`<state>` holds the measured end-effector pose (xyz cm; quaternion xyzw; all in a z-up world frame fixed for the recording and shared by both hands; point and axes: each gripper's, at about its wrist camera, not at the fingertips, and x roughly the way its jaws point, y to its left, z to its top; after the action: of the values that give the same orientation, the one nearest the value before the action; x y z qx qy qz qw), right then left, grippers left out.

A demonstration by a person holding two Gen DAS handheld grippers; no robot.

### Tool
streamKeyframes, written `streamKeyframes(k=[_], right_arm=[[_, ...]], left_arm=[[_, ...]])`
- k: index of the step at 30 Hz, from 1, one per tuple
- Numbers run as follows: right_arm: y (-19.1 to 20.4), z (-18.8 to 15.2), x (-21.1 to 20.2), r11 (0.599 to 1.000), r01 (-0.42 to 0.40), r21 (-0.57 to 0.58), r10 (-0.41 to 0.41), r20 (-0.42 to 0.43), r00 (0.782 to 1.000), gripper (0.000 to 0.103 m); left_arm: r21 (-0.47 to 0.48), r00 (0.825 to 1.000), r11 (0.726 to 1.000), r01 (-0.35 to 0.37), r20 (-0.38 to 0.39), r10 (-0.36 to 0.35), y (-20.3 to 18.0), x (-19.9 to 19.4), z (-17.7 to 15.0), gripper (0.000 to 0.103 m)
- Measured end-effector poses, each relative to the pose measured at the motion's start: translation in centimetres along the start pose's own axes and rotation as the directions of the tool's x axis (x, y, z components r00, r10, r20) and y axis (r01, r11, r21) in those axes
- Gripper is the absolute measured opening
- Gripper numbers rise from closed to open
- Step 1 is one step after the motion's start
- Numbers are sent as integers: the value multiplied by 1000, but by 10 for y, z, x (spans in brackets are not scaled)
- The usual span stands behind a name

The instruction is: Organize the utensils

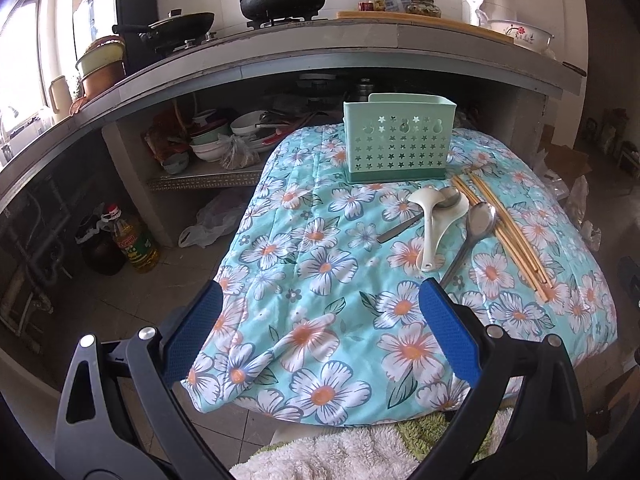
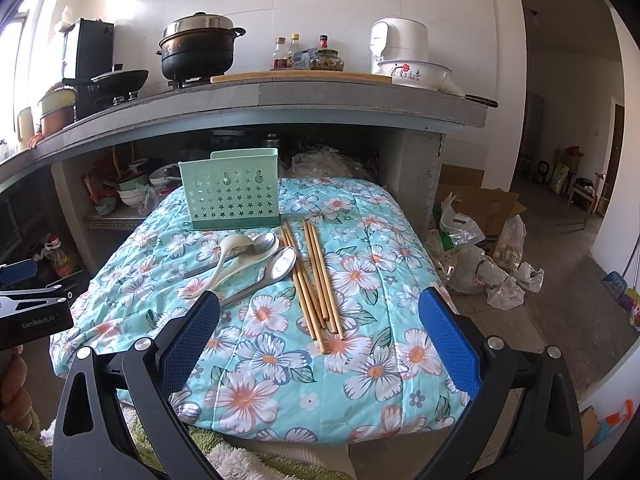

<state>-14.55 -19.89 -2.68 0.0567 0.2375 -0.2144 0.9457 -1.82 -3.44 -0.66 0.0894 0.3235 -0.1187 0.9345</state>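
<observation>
A mint green utensil holder [image 1: 397,140] [image 2: 230,190] with star-shaped holes stands upright at the far end of the floral quilt [image 1: 320,280] [image 2: 360,280]. In front of it lie a white plastic ladle [image 1: 430,224] [image 2: 232,256], two metal spoons [image 1: 478,220] [image 2: 280,266] and several wooden chopsticks [image 1: 504,232] [image 2: 316,280]. My left gripper [image 1: 320,304] hovers open over the quilt's near edge, short of the utensils. My right gripper [image 2: 320,312] is open too, just in front of the chopsticks' near ends. Nothing is held by either one.
Behind the quilt runs a concrete counter [image 1: 320,52] [image 2: 280,100] with a black pot [image 2: 198,52], a pan, bottles and a white appliance. Bowls fill the shelf [image 1: 216,140] under it. An oil bottle [image 1: 134,240] stands on the floor at left; bags and a cardboard box [image 2: 480,216] at right.
</observation>
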Motion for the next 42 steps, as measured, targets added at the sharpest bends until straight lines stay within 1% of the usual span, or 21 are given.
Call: streamKeyframes(k=[11,17,22,30,35,42], right_arm=[[1,0,0,1000,1,0,-1,1,1000,97],[1,-1,0,1000,1,0,-1,1,1000,97],[1,-1,0,1000,0,2,0,-1,1000,97],[2,-1,0,1000,1,1,-1,-1,1000,97],[3,-2,1,1000,1,-1,-1,-3,1000,97],[6,-7,15,1000,13,-12,-13,-25,1000,97]], left_arm=[[4,1000,1000,13,-1,-13,-3,-1,0,95],[-2,1000,1000,9,-3,-9,-1,-1,0,95],[-10,1000,1000,4,21,-4,1,-6,1,95],[-5,1000,1000,3,17,-3,0,-5,0,95],[-9,1000,1000,17,-16,-17,-1,4,-1,95],[21,998,1000,17,-67,-15,-6,27,-2,95]])
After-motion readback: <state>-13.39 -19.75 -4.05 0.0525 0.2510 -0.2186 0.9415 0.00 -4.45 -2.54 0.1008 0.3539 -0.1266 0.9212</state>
